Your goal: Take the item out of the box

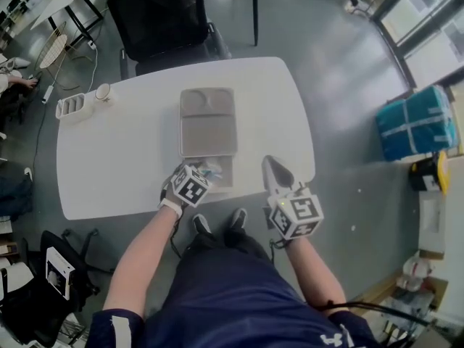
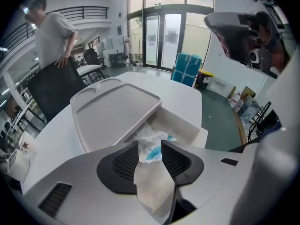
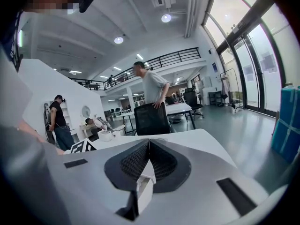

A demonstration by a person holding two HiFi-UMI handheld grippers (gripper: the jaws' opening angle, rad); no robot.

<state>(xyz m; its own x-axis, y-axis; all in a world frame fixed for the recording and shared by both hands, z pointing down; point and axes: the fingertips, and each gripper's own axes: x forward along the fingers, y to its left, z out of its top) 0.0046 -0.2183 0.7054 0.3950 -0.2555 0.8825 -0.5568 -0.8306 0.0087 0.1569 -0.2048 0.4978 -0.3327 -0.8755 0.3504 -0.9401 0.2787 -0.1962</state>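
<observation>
A white box lies near the table's front edge, with its grey lid folded back flat behind it. Inside is a crinkled white and teal packet, also visible in the head view. My left gripper points steeply down over the box, open, with the packet showing in the gap between its pads; they do not press on it. In the head view the left gripper hangs at the box's near left. My right gripper hovers right of the box, shut and holding nothing.
A white holder and a small round cup stand at the table's far left. A black chair sits behind the table, and a person stands at it. A teal bundle lies on the floor to the right.
</observation>
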